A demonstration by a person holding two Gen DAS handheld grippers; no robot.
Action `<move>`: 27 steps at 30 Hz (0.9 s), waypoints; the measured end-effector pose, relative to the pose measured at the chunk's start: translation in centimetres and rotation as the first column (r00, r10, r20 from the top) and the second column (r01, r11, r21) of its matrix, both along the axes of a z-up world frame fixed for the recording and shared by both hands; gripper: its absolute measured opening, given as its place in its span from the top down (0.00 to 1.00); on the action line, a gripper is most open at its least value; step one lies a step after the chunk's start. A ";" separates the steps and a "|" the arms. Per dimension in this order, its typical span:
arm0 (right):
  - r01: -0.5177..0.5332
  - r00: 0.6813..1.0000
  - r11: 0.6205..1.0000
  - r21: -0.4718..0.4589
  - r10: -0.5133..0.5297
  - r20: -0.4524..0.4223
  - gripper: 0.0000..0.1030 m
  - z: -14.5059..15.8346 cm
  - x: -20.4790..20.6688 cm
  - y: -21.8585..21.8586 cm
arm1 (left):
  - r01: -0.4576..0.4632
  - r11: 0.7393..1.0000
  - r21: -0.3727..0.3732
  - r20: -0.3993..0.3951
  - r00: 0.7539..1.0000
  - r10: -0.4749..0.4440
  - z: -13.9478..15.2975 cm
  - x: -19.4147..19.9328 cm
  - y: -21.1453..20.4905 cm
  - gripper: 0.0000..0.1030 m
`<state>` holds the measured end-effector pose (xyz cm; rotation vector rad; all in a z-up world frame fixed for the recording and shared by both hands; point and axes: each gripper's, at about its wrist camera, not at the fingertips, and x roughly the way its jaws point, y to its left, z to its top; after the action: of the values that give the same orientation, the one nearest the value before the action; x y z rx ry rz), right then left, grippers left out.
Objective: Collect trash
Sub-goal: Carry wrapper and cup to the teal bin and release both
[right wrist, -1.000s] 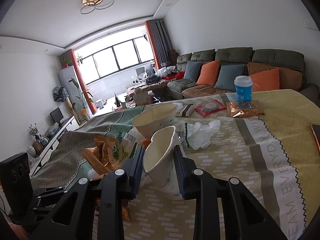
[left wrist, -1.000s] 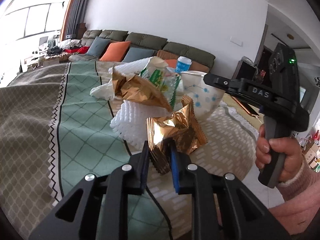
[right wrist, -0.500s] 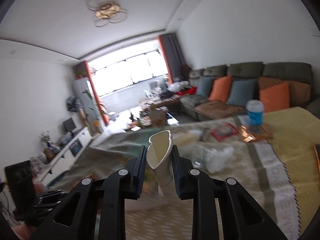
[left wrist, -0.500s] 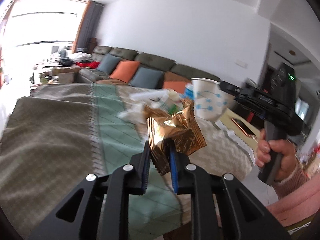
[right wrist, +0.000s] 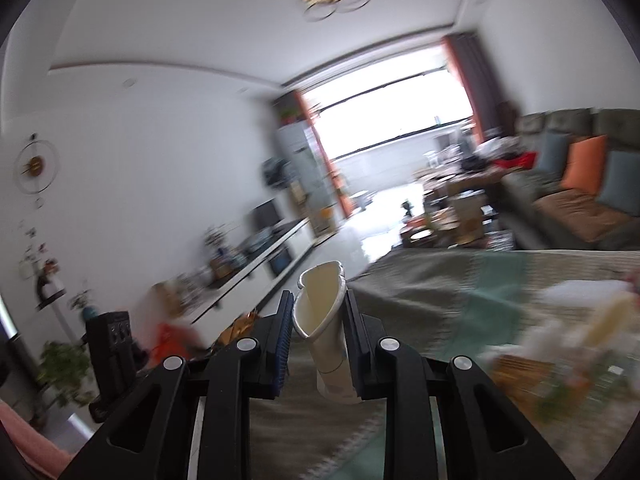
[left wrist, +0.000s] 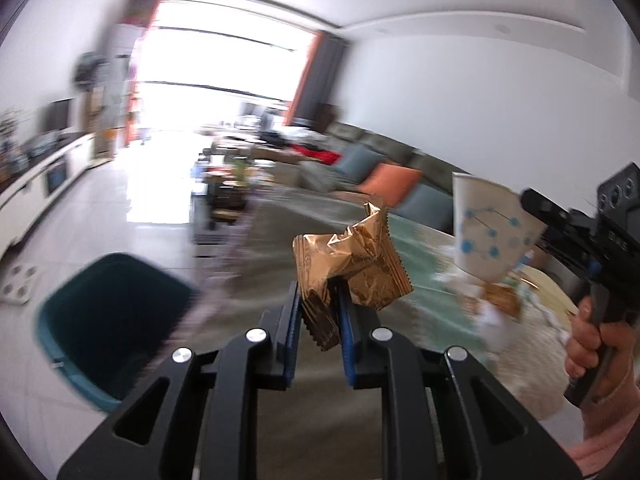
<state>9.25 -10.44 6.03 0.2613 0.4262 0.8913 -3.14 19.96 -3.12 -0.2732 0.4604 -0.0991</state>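
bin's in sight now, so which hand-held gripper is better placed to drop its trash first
Left. The left hand-held gripper, shut on the gold wrapper, faces the teal bin on the floor. The right hand-held gripper squeezes the paper cup, and its view shows no bin.

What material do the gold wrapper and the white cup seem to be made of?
Gold wrapper: probably metallised plastic film, glossy; it shows sharp shiny creases and a zigzag sealed edge, pinched in the left gripper.
White cup: likely paper, matte; its wall is squashed flat between the jaws of the right gripper, and the left view shows a printed blue dot pattern. A thin coating cannot be ruled out.
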 end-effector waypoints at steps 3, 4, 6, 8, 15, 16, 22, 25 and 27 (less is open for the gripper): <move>-0.085 0.996 0.996 0.003 0.085 -0.016 0.76 -0.3 1.4 3.8 | -0.113 0.994 -0.004 -0.022 0.993 0.113 -0.2 -0.1 4.0 0.82; -0.122 0.992 0.992 0.008 0.122 -0.031 0.76 -0.4 2.2 5.5 | -0.141 0.990 -0.008 -0.031 0.990 0.141 -0.1 -0.3 5.2 0.82; -0.168 0.985 0.986 0.016 0.168 -0.046 0.76 -0.4 2.5 7.7 | -0.201 0.980 -0.011 -0.050 0.979 0.200 -0.7 -0.4 7.8 0.82; -0.210 0.976 0.978 0.013 0.210 -0.060 0.76 -0.7 3.0 10.3 | -0.240 0.971 -0.008 -0.068 0.969 0.239 -1.0 -0.6 9.5 0.82; -0.298 0.948 0.954 -0.021 0.294 -0.122 0.76 -2.2 4.2 17.0 | -0.329 0.944 0.006 -0.136 0.935 0.327 -2.6 0.1 13.1 0.82; -0.305 0.944 0.952 -0.029 0.299 -0.137 0.76 -2.6 4.6 18.0 | -0.335 0.942 0.011 -0.145 0.932 0.333 -2.8 0.4 13.3 0.82; -0.337 0.919 0.939 -0.073 0.312 -0.241 0.76 -5.0 5.9 21.8 | -0.370 0.928 0.028 -0.191 0.910 0.369 -4.1 1.5 14.3 0.81; -0.340 0.914 0.934 -0.110 0.300 -0.274 0.76 -6.2 6.2 23.6 | -0.389 0.921 0.033 -0.219 0.896 0.386 -4.9 2.0 14.7 0.81; -0.341 0.909 0.931 -0.132 0.292 -0.297 0.74 -7.0 6.8 24.5 | -0.398 0.916 0.040 -0.238 0.887 0.396 -5.3 2.3 14.9 0.80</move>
<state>16.01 14.06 -1.01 0.1478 0.8203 1.1337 -0.82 34.84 -8.44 -0.3875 0.6375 0.3386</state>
